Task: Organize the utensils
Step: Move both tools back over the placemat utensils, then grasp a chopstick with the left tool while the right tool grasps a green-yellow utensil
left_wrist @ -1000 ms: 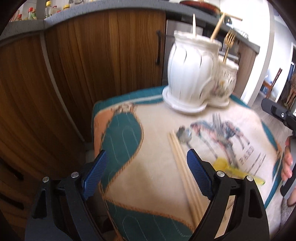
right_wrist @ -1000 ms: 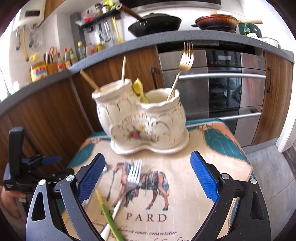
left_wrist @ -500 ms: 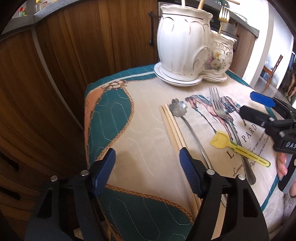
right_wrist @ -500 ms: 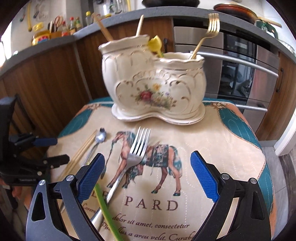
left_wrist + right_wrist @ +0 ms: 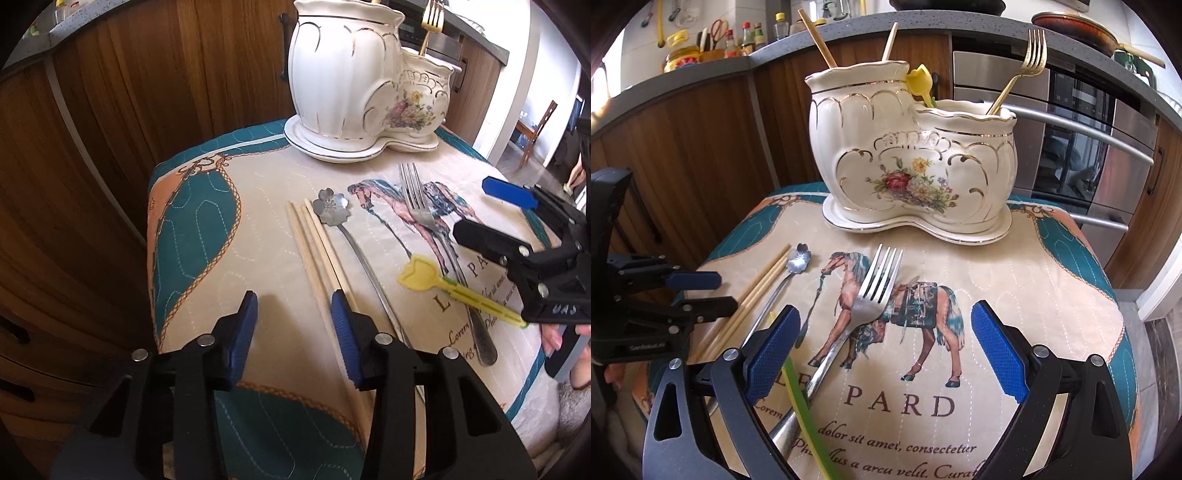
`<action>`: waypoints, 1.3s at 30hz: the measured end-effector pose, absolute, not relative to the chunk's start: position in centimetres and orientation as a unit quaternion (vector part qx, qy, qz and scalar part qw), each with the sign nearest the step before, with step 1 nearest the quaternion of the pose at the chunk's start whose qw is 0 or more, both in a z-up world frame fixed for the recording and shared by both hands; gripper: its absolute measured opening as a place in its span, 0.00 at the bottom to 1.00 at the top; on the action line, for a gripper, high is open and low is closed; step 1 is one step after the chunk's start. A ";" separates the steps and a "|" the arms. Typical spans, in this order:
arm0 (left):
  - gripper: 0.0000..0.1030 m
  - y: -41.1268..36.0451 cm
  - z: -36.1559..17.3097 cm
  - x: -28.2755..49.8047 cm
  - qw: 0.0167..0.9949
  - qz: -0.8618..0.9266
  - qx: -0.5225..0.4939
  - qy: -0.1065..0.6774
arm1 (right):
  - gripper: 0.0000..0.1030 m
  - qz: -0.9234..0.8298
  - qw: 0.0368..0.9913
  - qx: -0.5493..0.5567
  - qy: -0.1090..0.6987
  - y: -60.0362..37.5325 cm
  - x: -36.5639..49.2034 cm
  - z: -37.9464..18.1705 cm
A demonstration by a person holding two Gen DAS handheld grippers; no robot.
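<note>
A white two-part ceramic holder (image 5: 908, 166) stands at the back of the quilted mat (image 5: 1015, 295); it holds chopsticks, a yellow tulip pick and a gold fork (image 5: 1023, 70). On the mat lie wooden chopsticks (image 5: 317, 254), a flower-headed spoon (image 5: 332, 210), a silver fork (image 5: 871, 295) and a yellow-green tulip pick (image 5: 424, 277). My left gripper (image 5: 293, 314) is open and empty, low over the mat, its right finger over the chopsticks. My right gripper (image 5: 882, 339) is open and empty, with the fork handle and the pick near its left finger.
Wooden cabinet doors (image 5: 110, 129) stand close behind and left of the small table. An oven with steel handles (image 5: 1089, 147) is behind the holder. The mat's edges drop off on the left and front. The right gripper also shows in the left wrist view (image 5: 498, 218).
Both grippers have come lower and closer to the mat. My left gripper's jaws have narrowed and now sit by the chopsticks. The right gripper has neared the fork.
</note>
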State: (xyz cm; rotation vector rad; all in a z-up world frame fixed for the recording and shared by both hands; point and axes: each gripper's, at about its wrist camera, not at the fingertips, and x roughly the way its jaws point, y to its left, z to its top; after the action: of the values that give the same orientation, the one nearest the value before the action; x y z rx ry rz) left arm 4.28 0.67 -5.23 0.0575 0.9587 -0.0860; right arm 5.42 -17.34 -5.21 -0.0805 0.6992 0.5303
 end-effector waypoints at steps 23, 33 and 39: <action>0.06 1.3 -5.2 4.8 0.881 -0.044 0.040 0.470 | 0.68 0.340 0.873 -0.069 0.341 -15.3 3.5 -5.0; 0.06 1.2 -5.3 4.8 0.884 -0.048 0.037 0.464 | 0.15 0.365 0.848 -0.138 0.359 -12.7 2.3 -6.5; 0.06 1.6 -4.7 4.3 0.892 -0.056 0.023 0.449 | 0.09 0.368 0.859 -0.114 0.337 -13.6 2.0 -5.4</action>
State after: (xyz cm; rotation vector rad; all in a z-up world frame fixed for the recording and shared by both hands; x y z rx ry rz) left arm 4.31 1.58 -4.72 0.0467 0.9311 -0.1165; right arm 2.02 -13.65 -5.37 -0.2384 0.7082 0.7731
